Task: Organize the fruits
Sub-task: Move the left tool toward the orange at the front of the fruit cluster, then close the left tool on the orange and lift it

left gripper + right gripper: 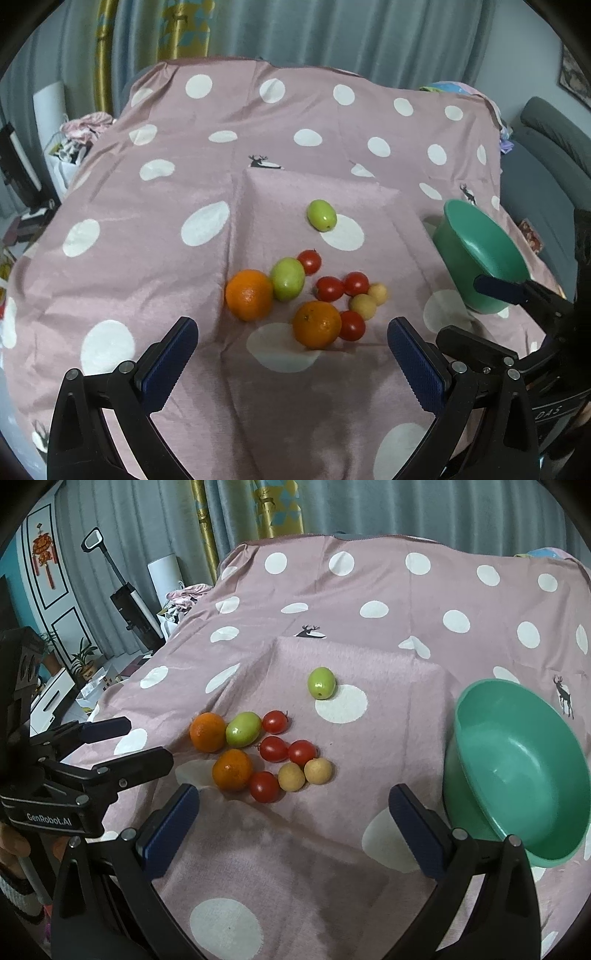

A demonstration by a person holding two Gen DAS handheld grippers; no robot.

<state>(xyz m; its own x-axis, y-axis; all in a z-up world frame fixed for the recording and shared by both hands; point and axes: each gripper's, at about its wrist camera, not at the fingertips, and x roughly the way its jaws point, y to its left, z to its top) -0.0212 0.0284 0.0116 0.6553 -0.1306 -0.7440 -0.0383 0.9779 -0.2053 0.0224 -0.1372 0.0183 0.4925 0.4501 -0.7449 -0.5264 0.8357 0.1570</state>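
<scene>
My left gripper [291, 354] stands wide and empty, the fruit cluster [303, 295] lying just ahead between its fingers. My right gripper [291, 819] is likewise wide and empty; the green bowl [517, 768] sits beside its right finger, a lone green fruit [321, 683] farther off on the dotted cloth [332, 590].

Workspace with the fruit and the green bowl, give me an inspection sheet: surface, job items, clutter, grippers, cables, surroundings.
Surface: pink polka-dot cloth, wrinkled.
Job's things: two oranges, two green fruits, four cherry tomatoes, two small tan fruits, all on the cloth; green bowl empty, at right.
Clutter: nothing seen.
Grippers: left gripper open, empty; right gripper open, empty.
Cables: nothing seen.
Surroundings: grey curtains, upright vacuum, potted plants.
</scene>
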